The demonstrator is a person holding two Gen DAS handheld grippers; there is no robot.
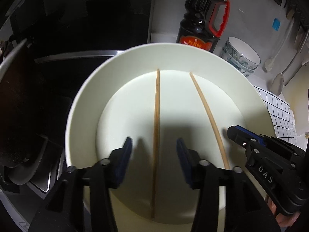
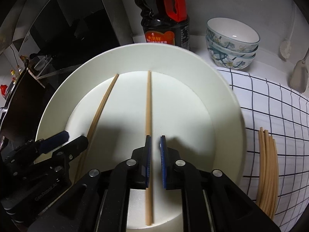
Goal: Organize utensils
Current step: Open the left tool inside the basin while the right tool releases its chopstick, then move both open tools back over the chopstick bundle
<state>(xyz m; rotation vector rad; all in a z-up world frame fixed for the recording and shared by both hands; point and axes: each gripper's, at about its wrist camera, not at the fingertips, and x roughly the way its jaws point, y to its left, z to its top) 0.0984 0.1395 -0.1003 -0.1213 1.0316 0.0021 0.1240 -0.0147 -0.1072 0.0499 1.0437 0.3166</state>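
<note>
The left gripper points steeply down into a white round container, its blue-padded jaws spread wide. A wooden chopstick lies between them on the container's floor, and neither pad touches it. In the right wrist view the same gripper reaches in from the lower left, its tips over the container's near left side, just beside that chopstick.

The right gripper is tilted down at much the same angle, parallel to the left one. Its jaws stand slightly apart, with a narrow gap between the pads. A second chopstick runs straight up the container's floor and passes through that gap, close against the left pad; whether that pad still touches it cannot be told, and the right pad stands clear. From the left wrist view the right gripper comes in from the lower right, beside this chopstick, and part of a hand shows beneath its body.

Both chopsticks rest inside the white container, well apart, their far ends against the back wall.

To the right, a bundle of more chopsticks lies on a checked cloth. Behind the container stand a dark sauce bottle with a red handle and a stack of patterned bowls. A dark stovetop lies to the left.
</note>
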